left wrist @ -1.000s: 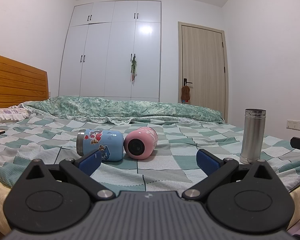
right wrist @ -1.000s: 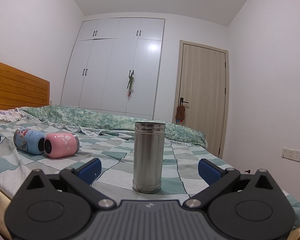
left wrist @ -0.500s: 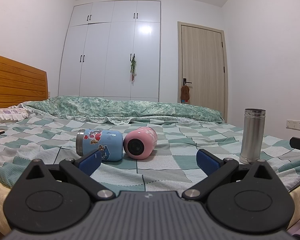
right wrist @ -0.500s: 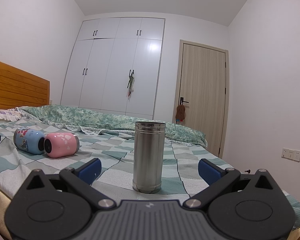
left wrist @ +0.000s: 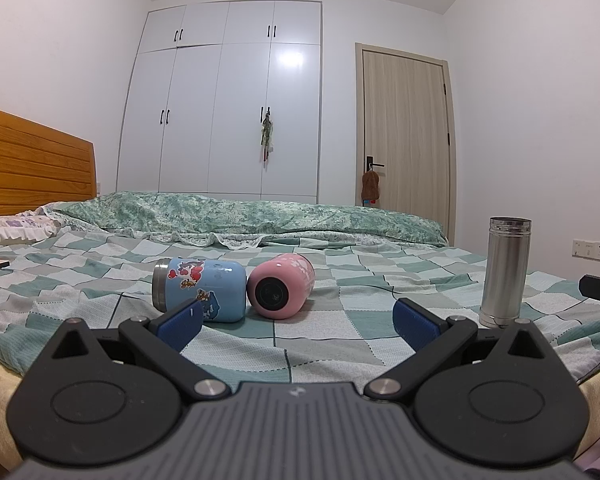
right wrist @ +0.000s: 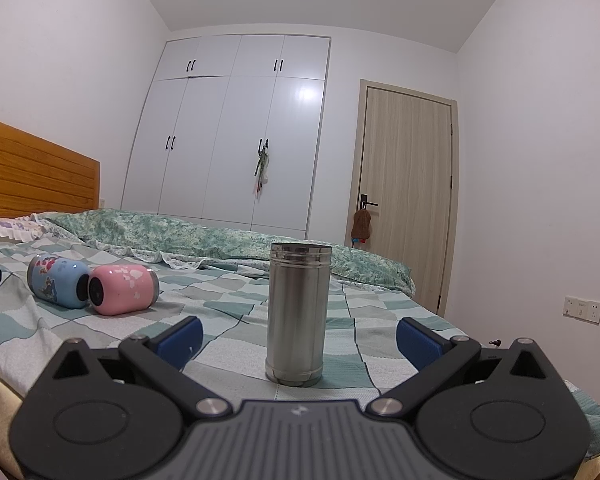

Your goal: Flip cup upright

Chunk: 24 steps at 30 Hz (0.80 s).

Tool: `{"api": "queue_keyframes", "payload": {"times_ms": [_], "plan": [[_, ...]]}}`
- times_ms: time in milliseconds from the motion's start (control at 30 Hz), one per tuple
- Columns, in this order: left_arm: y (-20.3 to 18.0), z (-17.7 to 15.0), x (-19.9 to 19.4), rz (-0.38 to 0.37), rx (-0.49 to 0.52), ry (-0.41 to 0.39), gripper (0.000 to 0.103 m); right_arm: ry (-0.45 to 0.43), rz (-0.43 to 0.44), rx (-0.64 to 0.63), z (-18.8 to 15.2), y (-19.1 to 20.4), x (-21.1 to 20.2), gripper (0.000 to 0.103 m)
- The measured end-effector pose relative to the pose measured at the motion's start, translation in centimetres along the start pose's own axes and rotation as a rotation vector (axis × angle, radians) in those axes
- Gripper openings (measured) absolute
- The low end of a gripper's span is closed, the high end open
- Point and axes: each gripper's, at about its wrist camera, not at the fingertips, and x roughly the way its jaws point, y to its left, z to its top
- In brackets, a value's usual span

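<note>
Both are hovering level over the bed: the left hand-held gripper is gaping at the lying pink cup, and the right hand-held gripper is gaping around the standing steel cup.

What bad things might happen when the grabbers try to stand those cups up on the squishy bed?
1. The blue cup and pink cup lie on their sides, touching, so lifting one may roll the other.
2. The checked blanket is soft and wrinkled, so a cup set upright might tip again.
3. The steel cup stands just ahead of the open right gripper; a careless sweep might topple it.
</note>
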Motion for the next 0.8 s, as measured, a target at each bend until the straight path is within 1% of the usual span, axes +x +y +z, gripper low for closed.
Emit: {"api": "queue_keyframes", "payload": {"times_ms": [200,300,400,533,700,800], "plan": [[0.1,0.1,0.1,0.008,-0.007,0.005,0.103,0.007,0.006,-0.008,0.1,0.4,0.3,0.103],[0.5,0.6,0.5,0.017,-0.020,0.030,0.103,0.027,0.020,-0.017,0.4,0.9,0.9,0.103],[1.4,1.5,0.9,0.004,-0.027,0.050,0.103,0.061,0.060,-0.011,1.4,2.0,1.3,0.103],[2.7,3.2,1.2,-0.022,0.001,0.043,0.103,0.123,0.146,0.013,3.3,3.8,3.1,0.103],[4.9,5.6,3.0,-0.034,0.049,0.042,0.103,0.152,0.242,-0.028,6.3,7.9,6.0,0.103],[6.6,6.7,4.6,-0.022,0.060,0.056,0.103,0.157,0.307,-0.046,8.2,10.4,8.0,0.103]]}}
